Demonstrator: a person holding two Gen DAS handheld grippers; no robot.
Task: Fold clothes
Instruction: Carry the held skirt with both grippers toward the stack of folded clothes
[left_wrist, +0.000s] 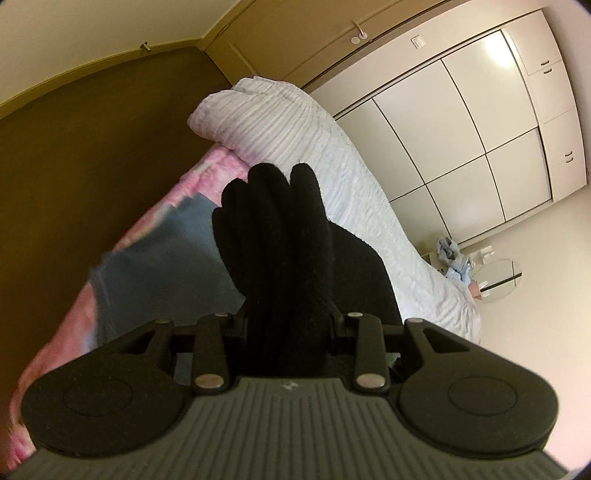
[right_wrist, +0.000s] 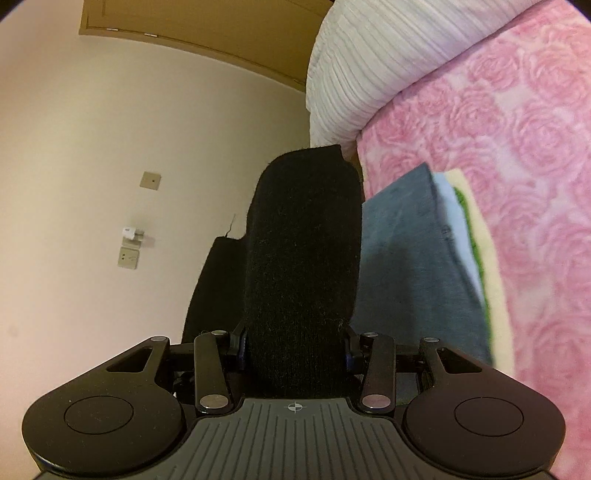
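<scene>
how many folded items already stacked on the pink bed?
3: grey-blue folded garment on top, pale blue layer under it, cream-and-green item lowest, on the pink rose blanket. More may be hidden.

A knit garment (left_wrist: 284, 236) hung gripped between both grippers above the bed (right_wrist: 535, 147), folded clothes (right_wrist: 406, 266) lying beneath, a rolled quilt (left_wrist: 295, 125) behind.

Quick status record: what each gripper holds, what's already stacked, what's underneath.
left gripper: shut on black knit garment, fabric bunched between the fingers
right gripper: shut on the same black knit garment, flatter band of it
folded stack: blue-grey garment on top, lighter pieces under it, edges showing
surface: pink rose-pattern blanket
nearby: white ribbed duvet bunched beside the blanket
background: white wardrobe doors
</scene>
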